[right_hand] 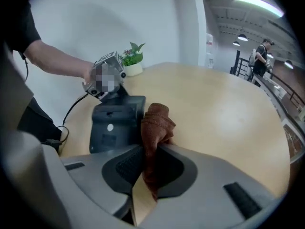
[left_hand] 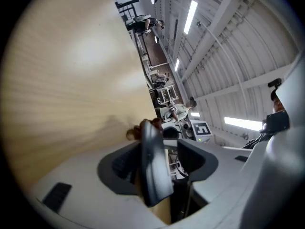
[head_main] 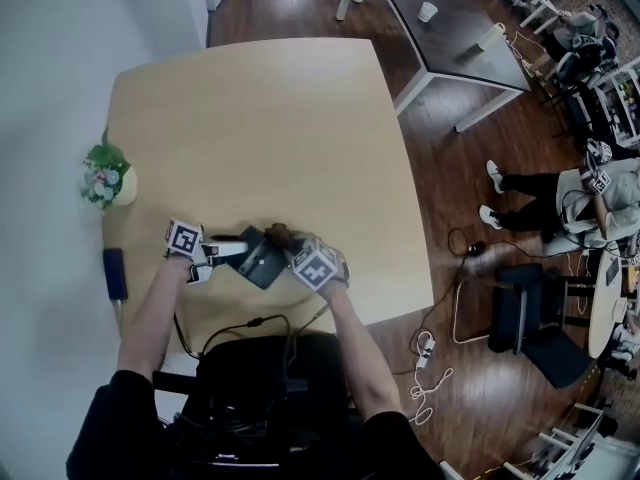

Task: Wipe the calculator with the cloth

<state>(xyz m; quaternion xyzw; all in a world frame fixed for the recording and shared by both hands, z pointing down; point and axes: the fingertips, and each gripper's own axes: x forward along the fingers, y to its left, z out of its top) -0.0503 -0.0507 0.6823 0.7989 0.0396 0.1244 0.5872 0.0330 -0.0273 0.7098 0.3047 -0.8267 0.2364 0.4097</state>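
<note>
The calculator (head_main: 258, 260) lies on the bench (head_main: 250, 118) close to the near edge, left of its middle, with a gripper on each side. The left gripper (head_main: 222, 251) reaches in level from the left. Its own view shows the jaws standing apart with the calculator's thin dark edge between them: the edge sits close against one pad and daylight shows past the other, so it is bracketed rather than clamped. The right gripper (head_main: 312, 263) points steeply down at the calculator's far right side, with its jaws closed on a bunched brown cloth (head_main: 281, 234). A wad of cloth sticks out beyond the tips and rests at or just beside the calculator's edge. The side facing the right gripper view is plain dark grey with one small pale round mark, and whether that is the keypad or the back cannot be told. The calculator looks like a light, stiff plastic slab with smooth sides, so it will probably skid across the smooth wood under a sideways rub unless it is pinned. The left edge, where the open jaws already stand, seems the sensible place to hold it, gripping the casing rim rather than the keys or the display. The cloth is soft and limp. It is best pinched near its middle, as it is now, so that enough loose fold hangs out to drag flat over the surface. A small potted plant (head_main: 105, 178) stands at the bench's left edge, well clear of the work.
</note>
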